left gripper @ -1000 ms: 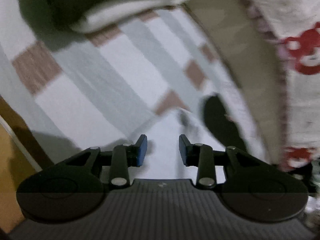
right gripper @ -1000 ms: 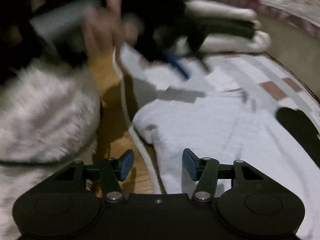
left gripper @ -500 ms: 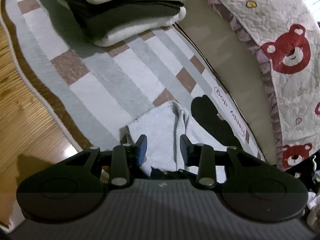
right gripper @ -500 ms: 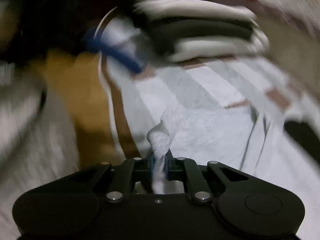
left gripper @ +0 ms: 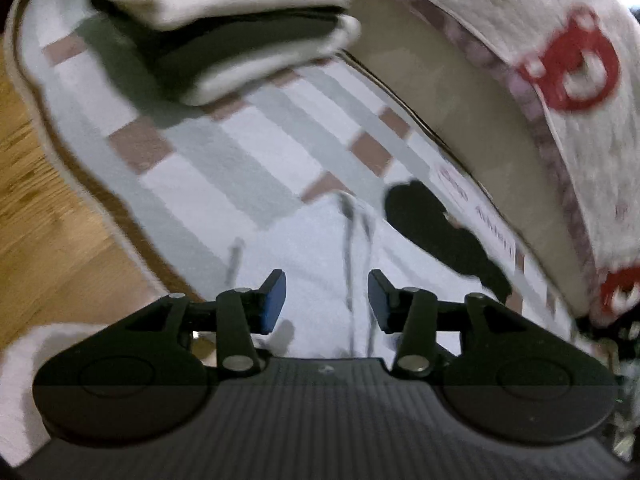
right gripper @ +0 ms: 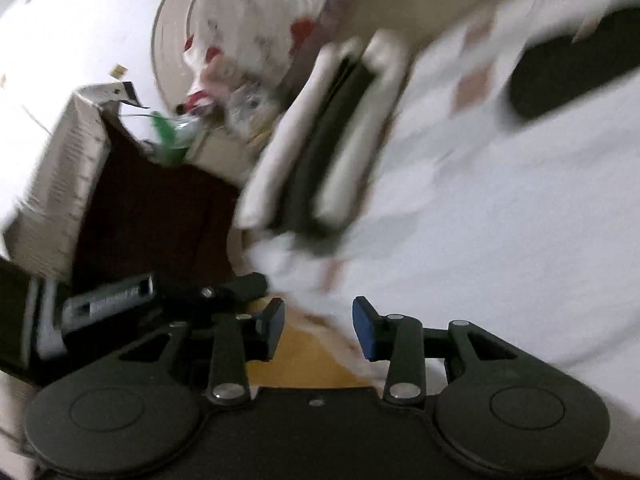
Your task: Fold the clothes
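A pale grey-white garment (left gripper: 320, 248) lies flat on the checked rug (left gripper: 188, 160), with creases running away from me. My left gripper (left gripper: 326, 300) is open and empty just above its near part. In the blurred right wrist view the same garment (right gripper: 500, 220) spreads to the right. My right gripper (right gripper: 318, 330) is open and empty over the rug's edge and the wood floor (right gripper: 292, 364). A stack of folded white and dark clothes (left gripper: 240, 36) sits at the rug's far end; it also shows in the right wrist view (right gripper: 328, 132).
A bed with a red bear quilt (left gripper: 560, 80) runs along the right. A black patch (left gripper: 444, 236) marks the rug near the bed. Wood floor (left gripper: 40, 200) lies left. A dark cabinet (right gripper: 152, 220) and a box (right gripper: 60, 168) stand beyond the rug.
My right gripper has let go of the garment fold it was pinching and opened, swinging toward the rug's edge. The garment now lies flatter. The left gripper stayed open.
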Motion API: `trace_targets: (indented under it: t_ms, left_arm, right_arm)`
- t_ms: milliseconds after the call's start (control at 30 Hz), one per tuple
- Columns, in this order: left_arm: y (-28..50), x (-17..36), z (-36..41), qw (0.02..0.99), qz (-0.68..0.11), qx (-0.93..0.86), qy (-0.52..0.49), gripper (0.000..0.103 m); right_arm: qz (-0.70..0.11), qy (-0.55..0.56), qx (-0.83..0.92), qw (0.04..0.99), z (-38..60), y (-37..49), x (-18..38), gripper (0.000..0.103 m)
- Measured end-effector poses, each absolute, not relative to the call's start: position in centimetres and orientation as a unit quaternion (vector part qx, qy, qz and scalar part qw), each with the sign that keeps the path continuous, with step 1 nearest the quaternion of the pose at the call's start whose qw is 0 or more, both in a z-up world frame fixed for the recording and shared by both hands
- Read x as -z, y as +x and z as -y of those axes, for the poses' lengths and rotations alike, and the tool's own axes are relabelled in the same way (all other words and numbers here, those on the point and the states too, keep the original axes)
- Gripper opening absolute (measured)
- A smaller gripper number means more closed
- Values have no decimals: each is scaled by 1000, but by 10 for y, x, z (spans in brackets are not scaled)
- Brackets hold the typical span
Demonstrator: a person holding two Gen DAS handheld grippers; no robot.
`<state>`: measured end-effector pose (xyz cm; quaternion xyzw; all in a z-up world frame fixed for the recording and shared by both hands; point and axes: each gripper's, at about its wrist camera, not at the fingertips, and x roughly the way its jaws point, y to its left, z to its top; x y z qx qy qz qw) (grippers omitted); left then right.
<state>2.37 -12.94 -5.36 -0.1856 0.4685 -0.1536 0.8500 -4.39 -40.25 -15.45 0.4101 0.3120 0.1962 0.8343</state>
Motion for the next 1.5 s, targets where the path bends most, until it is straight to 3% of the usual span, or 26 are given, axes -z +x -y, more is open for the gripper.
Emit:
trace_targets:
  t_ms: [167,333,467,600,833,900,1067,1367,1433,1467,1500]
  left_arm:
    - [-8,62,226,848,-452,235,-144,45]
    - [-66,99,355,813,-479,331,-32,48]
    - [-101,117,421,798,-457,384,82,48]
    - [-99,135,434,785,-470,389,102,48]
    - [-88,143,440,779,-462,413,96,48]
    - [-84,139,446,777,-458,422,91,48]
    - [-69,140,457,782,-464,406,98,48]
    - [-57,144,445,789,-472,381,94,48]
    - [-55,146,439,792,-474,374,91,48]
    - [-54,146,437,793,-474,372,91,48]
    - [-53,146,435,795,-473,369,91,48]
  right_arm:
    - [-287,396,-14,872,506,-149,145,47]
    - [-259,396,258,842,589,-270,154,50]
    - [-246,410,328,815,621,-341,171,52]
    - [-224,457,339,791,635,-374,194,53]
    - [-242,358,334,838,667,-345,187,53]
    - [-246,337,310,854,682,-332,176,59]
    - [-276,258,271,885,723,-281,154,60]
    - [-366,136,216,895,751,-193,188,60]
    - [-365,94,213,901,744,-184,189,15]
    - [-357,85,221,903,742,-184,186,5]
    - [-349,75,229,905,741,-185,184,5]
